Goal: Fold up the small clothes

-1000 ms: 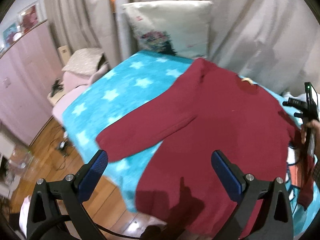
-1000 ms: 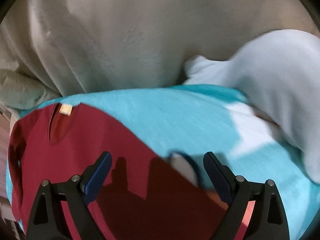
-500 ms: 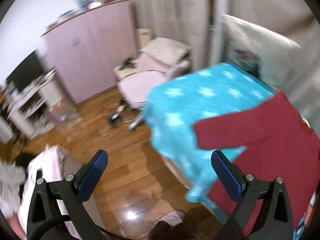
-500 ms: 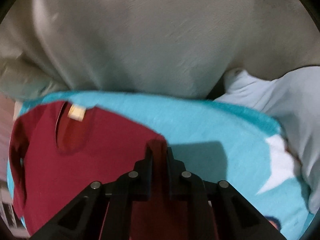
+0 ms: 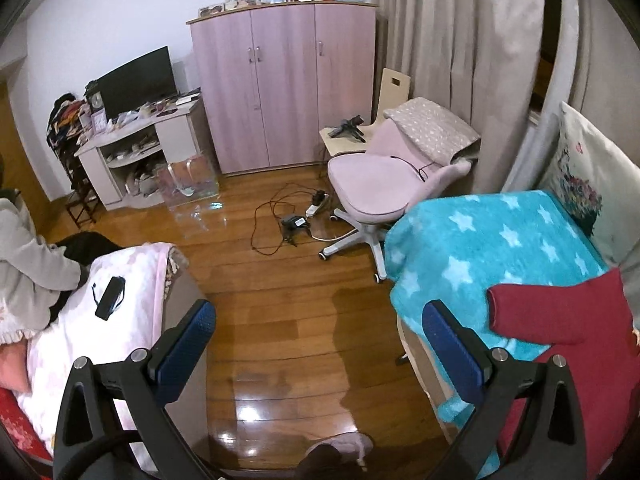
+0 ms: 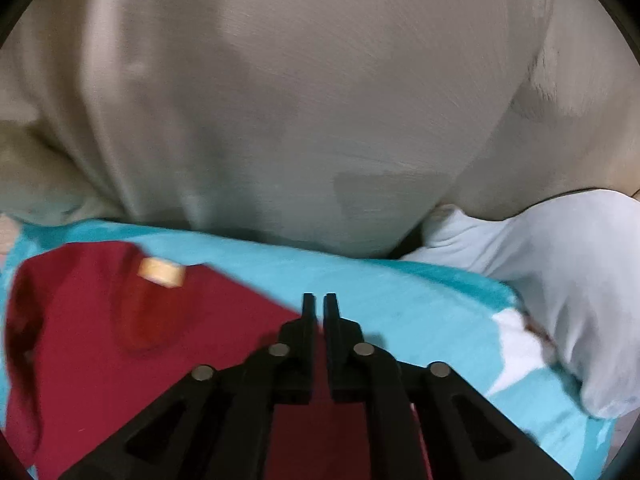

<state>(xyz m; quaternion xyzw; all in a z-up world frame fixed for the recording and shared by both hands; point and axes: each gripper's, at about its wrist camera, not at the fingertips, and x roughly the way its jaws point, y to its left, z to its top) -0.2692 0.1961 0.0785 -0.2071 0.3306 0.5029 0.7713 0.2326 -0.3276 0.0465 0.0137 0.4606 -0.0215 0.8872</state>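
A dark red long-sleeved top (image 6: pixel 120 340) lies spread on a turquoise star blanket (image 6: pixel 400 292), neck label toward the curtain. My right gripper (image 6: pixel 319 308) is shut on the red top's right edge, near the shoulder. In the left wrist view the top (image 5: pixel 560 320) shows at the right, one sleeve stretched over the blanket (image 5: pixel 480 240). My left gripper (image 5: pixel 320 332) is open and empty, off the bed's left side above the wooden floor, turned away from the top.
A beige curtain (image 6: pixel 300 100) hangs behind the bed and a white pillow (image 6: pixel 560 280) lies at right. A pink office chair (image 5: pixel 380 188), floor cables (image 5: pixel 280 224), a pink wardrobe (image 5: pixel 280 88) and a pink-covered surface (image 5: pixel 100 320) with a seated person stand left of the bed.
My right gripper shut on the red top's edge. My left gripper swung left off the top, from over the bed to over the floor, staying open.
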